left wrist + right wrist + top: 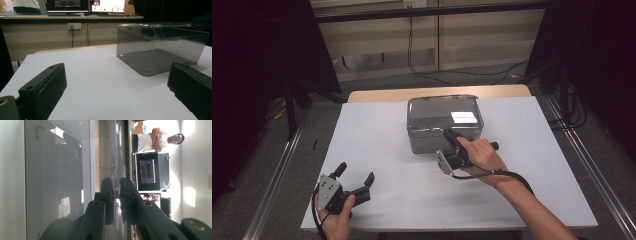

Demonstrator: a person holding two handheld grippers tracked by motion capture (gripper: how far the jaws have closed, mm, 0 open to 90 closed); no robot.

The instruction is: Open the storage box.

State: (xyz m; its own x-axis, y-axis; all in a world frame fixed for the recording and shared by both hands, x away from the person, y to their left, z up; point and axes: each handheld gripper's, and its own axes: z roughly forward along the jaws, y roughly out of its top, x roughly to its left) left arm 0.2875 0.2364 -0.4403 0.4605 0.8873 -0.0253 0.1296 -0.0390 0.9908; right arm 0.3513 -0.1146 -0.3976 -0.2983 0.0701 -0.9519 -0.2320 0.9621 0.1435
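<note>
One white tabletop [387,150] carries a smoky clear box [444,122]; right claw [450,136] pinches its lid edge, left claw [357,172] spread; grey floor around.

Worktop [387,130], white sheet: bare across left half, near edge and far-right strip; free passage on all of these.
Box [444,122], smoked plastic, lidded: sole standing obstacle, centre-far; blocks the middle toward the far edge.
Right gripper [451,141]: against the box's near rim, jaws closed on it; hand and cable bar the approach from the near right.
Left gripper [355,176]: near-left corner, jaws wide apart, bare sheet between them and on to the box.
Gap between the grippers: wide, unobstructed.
</note>
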